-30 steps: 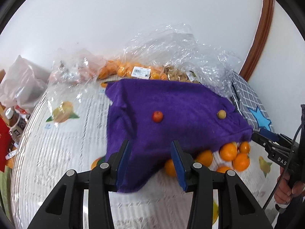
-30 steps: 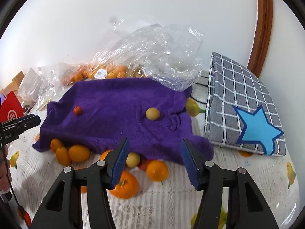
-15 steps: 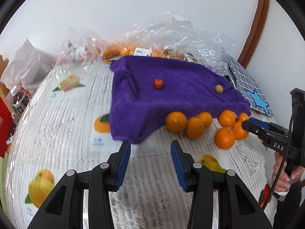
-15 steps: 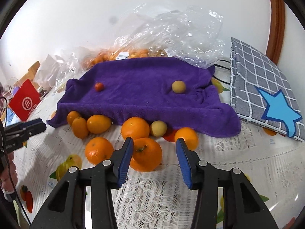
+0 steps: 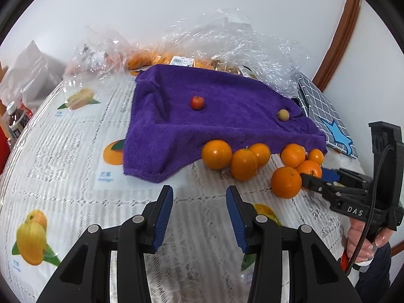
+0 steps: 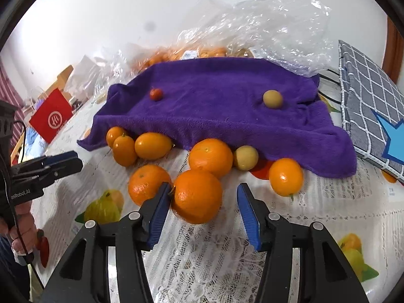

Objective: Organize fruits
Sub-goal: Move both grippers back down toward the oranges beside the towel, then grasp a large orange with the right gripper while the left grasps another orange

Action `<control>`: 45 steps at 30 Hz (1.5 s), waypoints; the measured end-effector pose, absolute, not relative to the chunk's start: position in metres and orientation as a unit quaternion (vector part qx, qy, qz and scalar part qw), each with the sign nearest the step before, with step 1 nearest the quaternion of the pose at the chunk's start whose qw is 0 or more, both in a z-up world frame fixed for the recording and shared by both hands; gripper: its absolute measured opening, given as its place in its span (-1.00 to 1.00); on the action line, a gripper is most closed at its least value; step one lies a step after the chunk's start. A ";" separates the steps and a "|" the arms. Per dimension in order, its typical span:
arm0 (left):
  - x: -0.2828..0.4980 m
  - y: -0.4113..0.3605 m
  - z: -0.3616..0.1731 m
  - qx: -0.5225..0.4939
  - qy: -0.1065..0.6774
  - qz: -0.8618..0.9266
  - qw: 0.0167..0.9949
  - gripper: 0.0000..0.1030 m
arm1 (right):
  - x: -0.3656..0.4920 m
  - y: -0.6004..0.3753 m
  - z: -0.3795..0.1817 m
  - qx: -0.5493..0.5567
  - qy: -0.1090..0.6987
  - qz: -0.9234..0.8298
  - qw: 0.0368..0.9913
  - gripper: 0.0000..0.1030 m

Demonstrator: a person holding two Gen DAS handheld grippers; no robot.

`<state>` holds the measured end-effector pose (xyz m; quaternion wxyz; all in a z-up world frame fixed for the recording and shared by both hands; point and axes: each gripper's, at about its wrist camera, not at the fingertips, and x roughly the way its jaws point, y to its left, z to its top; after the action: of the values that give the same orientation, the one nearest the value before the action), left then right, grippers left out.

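Observation:
A purple towel (image 5: 227, 123) (image 6: 222, 111) lies rumpled on the table, with a small red fruit (image 5: 197, 102) (image 6: 156, 94) and a small yellow-green fruit (image 5: 282, 114) (image 6: 272, 99) on top. Several oranges (image 5: 216, 150) crowd along its near edge. My right gripper (image 6: 204, 189) (image 5: 313, 176) is open and straddles the nearest big orange (image 6: 197, 197); the left pad is against it, the right pad stands clear. My left gripper (image 5: 199, 192) (image 6: 75, 160) is open over bare tablecloth just short of the towel's corner, with nothing between its fingers.
Clear plastic bags (image 5: 227, 38) with more oranges lie behind the towel. A grey checked cushion with a blue star (image 6: 366, 96) sits at the right. A red paper bag (image 6: 51, 118), bottles (image 5: 15, 123) and a white bag are at the left. A yellowish fruit (image 6: 246, 157) peeks from under the towel.
Both grippers have sunk toward the table. The left has drawn back off the towel's edge. The right has closed in on the big orange and its jaws have narrowed a little.

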<state>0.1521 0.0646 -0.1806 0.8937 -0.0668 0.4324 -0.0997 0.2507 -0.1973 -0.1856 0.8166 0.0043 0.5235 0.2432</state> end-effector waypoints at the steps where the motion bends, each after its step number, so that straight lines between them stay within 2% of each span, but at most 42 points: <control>1: 0.154 0.063 -0.181 -0.068 0.431 -0.102 0.894 -0.19 | 0.251 -0.197 -0.187 0.006 0.526 0.247 0.814 -0.14; 2: 0.157 0.060 -0.181 -0.069 0.429 -0.104 0.894 -0.19 | 0.251 -0.197 -0.188 0.007 0.529 0.250 0.811 -0.21; 6: 0.170 0.051 -0.181 -0.065 0.419 -0.103 0.900 -0.19 | 0.245 -0.204 -0.183 0.004 0.516 0.244 0.821 -0.24; 19: 0.200 0.044 -0.194 -0.062 0.428 -0.115 0.894 -0.20 | 0.241 -0.232 -0.177 -0.011 0.495 0.203 0.845 -0.25; 27: 0.209 0.034 -0.203 -0.066 0.447 -0.130 0.882 -0.21 | 0.245 -0.227 -0.186 -0.022 0.518 0.202 0.831 -0.25; 29: 0.208 0.032 -0.203 -0.063 0.446 -0.132 0.883 -0.27 | 0.245 -0.225 -0.188 -0.027 0.521 0.199 0.830 -0.25; 30: 0.208 0.033 -0.203 -0.067 0.444 -0.138 0.883 -0.34 | 0.245 -0.225 -0.188 -0.026 0.520 0.200 0.830 -0.26; 45: 0.184 0.051 -0.177 -0.101 0.356 -0.140 0.918 -0.35 | 0.239 -0.237 -0.174 0.004 0.481 0.195 0.855 -0.27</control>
<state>0.1844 0.0509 -0.1774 0.9182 -0.1010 0.3564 -0.1402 0.2386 -0.2365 -0.1745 0.8547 0.0045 0.4811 0.1953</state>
